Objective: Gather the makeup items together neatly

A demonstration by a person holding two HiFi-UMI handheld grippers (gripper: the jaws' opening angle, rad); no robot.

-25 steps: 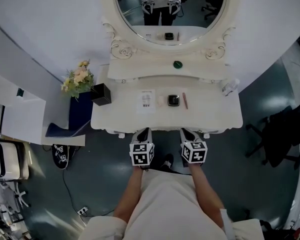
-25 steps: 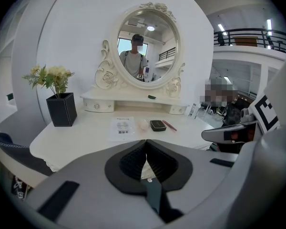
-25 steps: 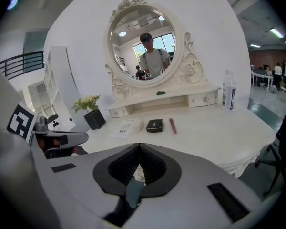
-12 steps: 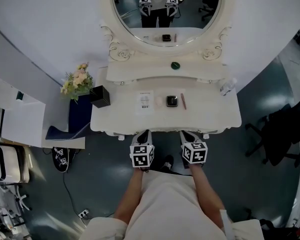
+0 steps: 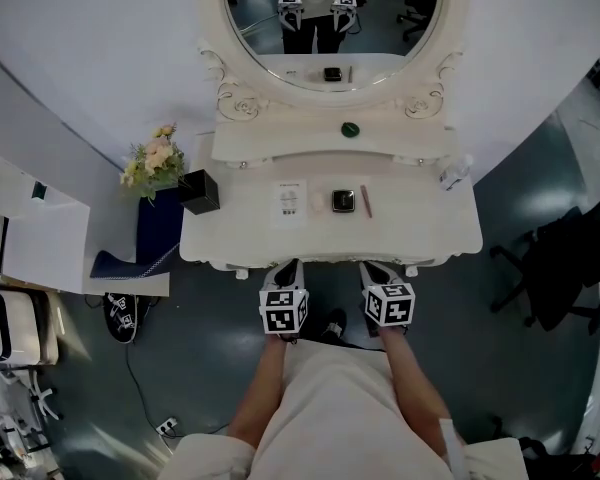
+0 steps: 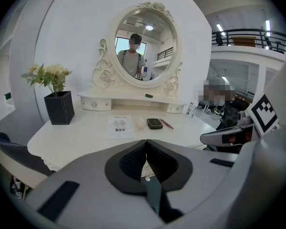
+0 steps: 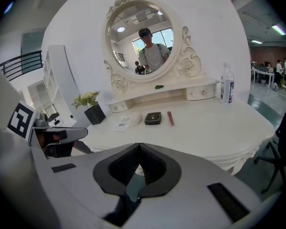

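Both sets of jaws shut and empty, short of the makeup.

My left gripper [image 5: 285, 266] and my right gripper [image 5: 377, 266] each have their pads pressed together with nothing between them. They hang side by side off the near edge of the white dressing table [image 5: 420, 230], on my side of the black compact [image 5: 344, 201] and well apart from it. A slim red stick [image 5: 366, 201] lies just right of the compact, not touching it. A pale rounded item [image 5: 321, 202], too small to name, lies just left of it. A printed leaflet [image 5: 291, 202] lies further left. Far left of the compact stands a black square pot [image 5: 200, 190] of flowers, and far right a clear bottle [image 5: 456, 173]. Behind the compact, a small dark green thing [image 5: 350, 129] sits on the raised shelf below the oval mirror [image 5: 330, 18].
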